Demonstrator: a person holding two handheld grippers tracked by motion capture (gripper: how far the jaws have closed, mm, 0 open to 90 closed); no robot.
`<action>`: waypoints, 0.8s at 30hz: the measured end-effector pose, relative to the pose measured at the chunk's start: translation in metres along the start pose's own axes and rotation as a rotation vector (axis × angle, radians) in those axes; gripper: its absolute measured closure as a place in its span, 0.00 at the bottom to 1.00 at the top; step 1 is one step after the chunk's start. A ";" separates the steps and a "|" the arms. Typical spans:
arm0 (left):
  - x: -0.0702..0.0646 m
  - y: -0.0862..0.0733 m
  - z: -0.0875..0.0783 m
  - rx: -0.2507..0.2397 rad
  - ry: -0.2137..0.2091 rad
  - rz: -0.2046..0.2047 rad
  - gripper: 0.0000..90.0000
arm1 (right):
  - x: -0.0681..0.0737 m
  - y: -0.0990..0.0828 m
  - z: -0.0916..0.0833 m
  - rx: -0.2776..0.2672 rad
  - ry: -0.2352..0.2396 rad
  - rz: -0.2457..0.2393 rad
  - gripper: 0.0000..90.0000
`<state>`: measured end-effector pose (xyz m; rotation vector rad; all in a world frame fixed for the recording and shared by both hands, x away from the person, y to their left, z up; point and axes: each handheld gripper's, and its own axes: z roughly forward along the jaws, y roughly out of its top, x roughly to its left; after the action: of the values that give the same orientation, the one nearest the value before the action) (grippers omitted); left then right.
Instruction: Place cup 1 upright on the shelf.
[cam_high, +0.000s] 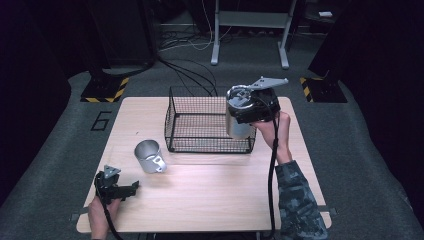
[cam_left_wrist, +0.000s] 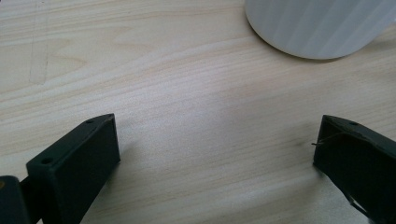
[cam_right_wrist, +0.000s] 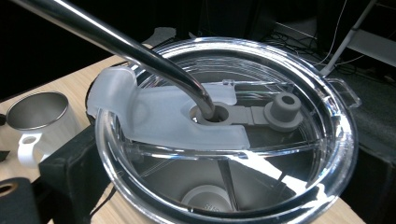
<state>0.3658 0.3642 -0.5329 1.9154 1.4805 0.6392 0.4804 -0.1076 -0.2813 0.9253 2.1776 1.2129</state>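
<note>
The right gripper (cam_high: 243, 116) is clamped on a steel tumbler (cam_high: 236, 120), holding it off the table (cam_high: 210, 200) at the wire basket's (cam_high: 200, 125) 3 o'clock edge. In the right gripper view the tumbler's clear lid (cam_right_wrist: 224, 135) sits between the jaws, a metal straw (cam_right_wrist: 116, 42) running through its centre hole. The left gripper (cam_high: 131, 189) rests at the table's 8 o'clock corner, jaws spread wide and holding nothing. A mug (cam_high: 149, 156) stands at its 1 o'clock, near but apart.
</note>
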 end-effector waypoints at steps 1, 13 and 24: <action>0.000 0.000 0.000 0.001 0.000 0.001 0.00 | -0.001 0.001 0.002 0.000 -0.002 0.000 0.04; 0.000 0.000 0.000 0.000 0.000 0.000 0.00 | -0.008 0.006 0.023 0.019 -0.028 0.017 0.04; 0.000 0.000 0.000 0.001 -0.001 -0.004 0.00 | -0.015 0.006 0.042 0.037 -0.047 0.042 0.04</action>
<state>0.3655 0.3640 -0.5329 1.9129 1.4836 0.6358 0.5207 -0.0940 -0.2958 1.0096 2.1601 1.1625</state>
